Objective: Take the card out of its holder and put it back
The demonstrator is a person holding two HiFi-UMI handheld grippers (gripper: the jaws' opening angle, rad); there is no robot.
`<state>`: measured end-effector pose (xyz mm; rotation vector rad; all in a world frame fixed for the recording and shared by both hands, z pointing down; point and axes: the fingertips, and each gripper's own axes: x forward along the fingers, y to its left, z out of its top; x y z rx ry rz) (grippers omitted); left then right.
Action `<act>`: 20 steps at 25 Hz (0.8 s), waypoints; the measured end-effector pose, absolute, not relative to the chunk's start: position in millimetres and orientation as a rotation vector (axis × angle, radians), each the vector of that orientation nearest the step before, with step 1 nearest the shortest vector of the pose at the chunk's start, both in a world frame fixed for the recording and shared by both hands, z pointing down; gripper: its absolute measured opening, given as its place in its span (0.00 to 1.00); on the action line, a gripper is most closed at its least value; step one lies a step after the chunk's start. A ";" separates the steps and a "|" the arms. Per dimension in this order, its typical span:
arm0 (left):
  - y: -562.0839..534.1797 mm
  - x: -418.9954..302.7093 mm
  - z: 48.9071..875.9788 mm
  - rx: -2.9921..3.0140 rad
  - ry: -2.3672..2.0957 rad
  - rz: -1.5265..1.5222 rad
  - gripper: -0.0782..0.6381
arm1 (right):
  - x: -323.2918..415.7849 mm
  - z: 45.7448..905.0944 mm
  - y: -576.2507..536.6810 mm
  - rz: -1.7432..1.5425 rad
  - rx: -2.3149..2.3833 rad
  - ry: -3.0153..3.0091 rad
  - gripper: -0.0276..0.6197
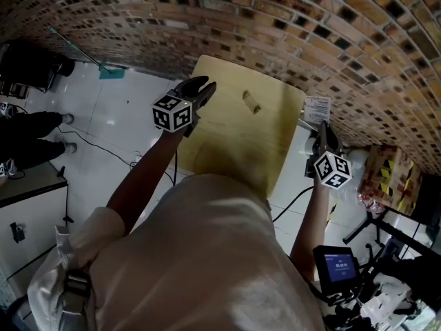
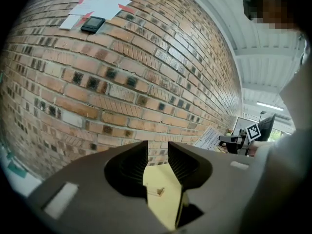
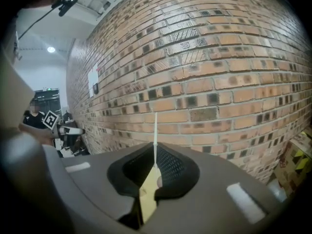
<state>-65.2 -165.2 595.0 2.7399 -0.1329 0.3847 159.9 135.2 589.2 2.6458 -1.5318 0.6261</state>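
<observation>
A small wooden card holder (image 1: pixel 251 102) stands on the pale wood table (image 1: pixel 227 150); between the left jaws it shows again as the holder (image 2: pixel 158 191). My left gripper (image 1: pixel 202 86) hovers over the table's far left corner, open with nothing between its jaws, also seen as the left gripper (image 2: pixel 157 152). My right gripper (image 1: pixel 324 128) is off the table's right edge, shut on a white printed card (image 1: pixel 317 109). In the right gripper view the card (image 3: pixel 155 130) stands edge-on, pinched by the right gripper (image 3: pixel 155 155).
A brick wall (image 1: pixel 275 26) runs right behind the table. A cardboard box with yellow-black tape (image 1: pixel 386 171) and a small screen (image 1: pixel 335 266) sit at the right. A person's feet (image 1: pixel 41 126) and cables are on the white floor at the left.
</observation>
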 end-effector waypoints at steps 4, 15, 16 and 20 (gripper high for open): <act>-163.9 -69.0 596.1 2.743 -0.153 0.402 0.28 | 158.2 588.8 133.1 0.621 2.636 -1.551 0.06; -149.1 -83.3 595.6 2.724 -0.197 0.393 0.29 | 153.3 600.6 103.4 0.633 2.527 -1.674 0.06; -147.1 -84.1 596.7 2.723 -0.197 0.398 0.29 | 152.2 602.3 100.0 0.633 2.514 -1.686 0.06; -139.2 -93.7 601.8 2.712 -0.216 0.420 0.29 | 144.6 612.3 79.9 0.646 2.436 -1.754 0.06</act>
